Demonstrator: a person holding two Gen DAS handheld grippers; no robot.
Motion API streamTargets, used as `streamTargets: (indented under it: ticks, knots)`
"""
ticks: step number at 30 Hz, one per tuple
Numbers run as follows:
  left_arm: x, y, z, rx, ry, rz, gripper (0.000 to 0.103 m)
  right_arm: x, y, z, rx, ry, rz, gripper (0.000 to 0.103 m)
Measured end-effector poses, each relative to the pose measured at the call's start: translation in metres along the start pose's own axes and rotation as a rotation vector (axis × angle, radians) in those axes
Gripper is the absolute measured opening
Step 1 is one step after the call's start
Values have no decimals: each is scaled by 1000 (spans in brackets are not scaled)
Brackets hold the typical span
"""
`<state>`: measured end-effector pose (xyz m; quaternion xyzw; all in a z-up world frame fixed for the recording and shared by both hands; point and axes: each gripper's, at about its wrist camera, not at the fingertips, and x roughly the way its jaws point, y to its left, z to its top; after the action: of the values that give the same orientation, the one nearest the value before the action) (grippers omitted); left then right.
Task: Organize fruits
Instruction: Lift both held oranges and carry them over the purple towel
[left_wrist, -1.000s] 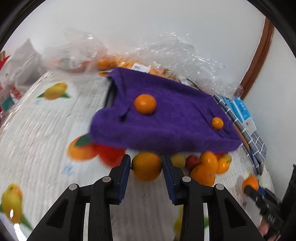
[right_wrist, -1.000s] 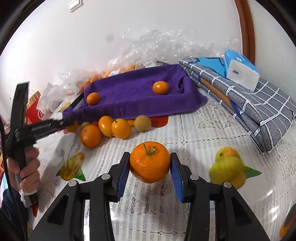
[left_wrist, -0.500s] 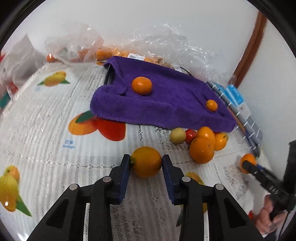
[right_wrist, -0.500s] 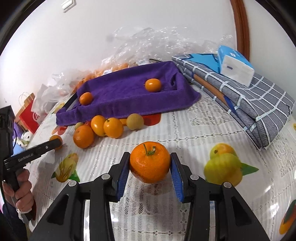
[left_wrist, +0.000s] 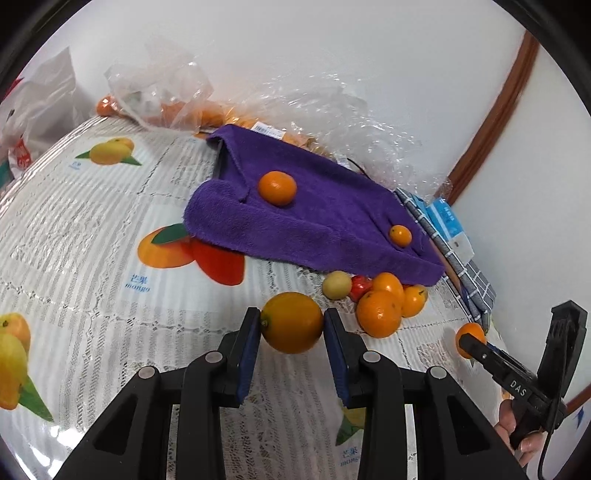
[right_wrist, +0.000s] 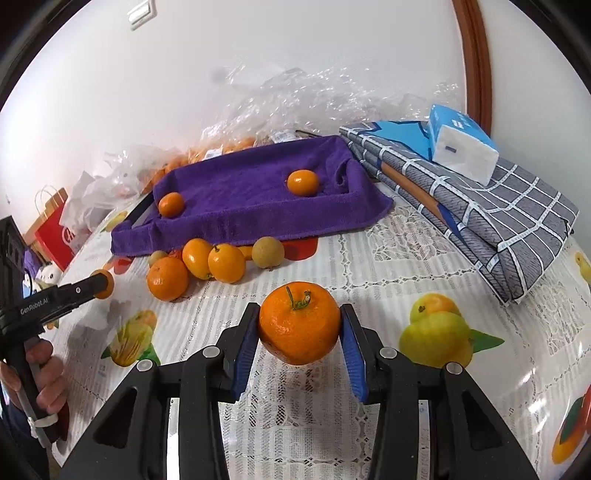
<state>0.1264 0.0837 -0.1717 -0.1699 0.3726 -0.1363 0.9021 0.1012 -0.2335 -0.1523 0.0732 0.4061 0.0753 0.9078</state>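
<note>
Bright, even daylight in both of your views, with heavy fisheye curvature.
You get soft shadows under the fruit, white glare on the tablecloth (right_wrist: 535, 373) at the lower right and sparkle on the clear plastic wrap (right_wrist: 314, 96); black vignette rings the corners, edges bend, and everything stays sharp, no motion blur.

We see a folded grey checked cloth (right_wrist: 491, 221) at the table's (right_wrist: 388, 258) right edge, tissue pack (right_wrist: 461, 147) on top; crumpled clear plastic (right_wrist: 314, 99) along the back edge, red bag (right_wrist: 55, 232) far left.
</note>
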Motion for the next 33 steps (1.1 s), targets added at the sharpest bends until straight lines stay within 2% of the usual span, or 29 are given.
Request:
streamTargets:
  ticks: [6, 10, 14, 18, 20, 23, 26, 30, 33]
  knots:
    - [-6, -7, -1, 42, -19, -16, 33, -5, -4, 0, 27, -25, -1, 43]
    - [-12, -2, 2, 24, -58, 8, 33, -8, -5, 0, 38, -37, -31, 43]
    - [-25, -6, 5, -2, -98, -33, 33, -8, -2, 4, 29, -37, -38, 43]
    - [-34, -21, 24, 45, -143, 63, 33, -13, 11, 26, -18, -72, -64, 43]
    - [-35, -24, 40, 61, -170, 79, 33, -15, 16, 41, -21, -94, -55, 43]
    - [-28, -29, 65, 81, -211, 106, 33, -13, 25, 71, -45, -146, -40, 43]
    - [-9, -28, 83, 73, -216, 113, 33, 0, 31, 92, -71, -169, -46, 43]
    - [17, -23, 97, 40, -238, 95, 33, 29, 31, 113, -66, -160, -45, 43]
    - [36, -17, 97, 19, -235, 105, 33, 52, 25, 117, -37, -138, -51, 43]
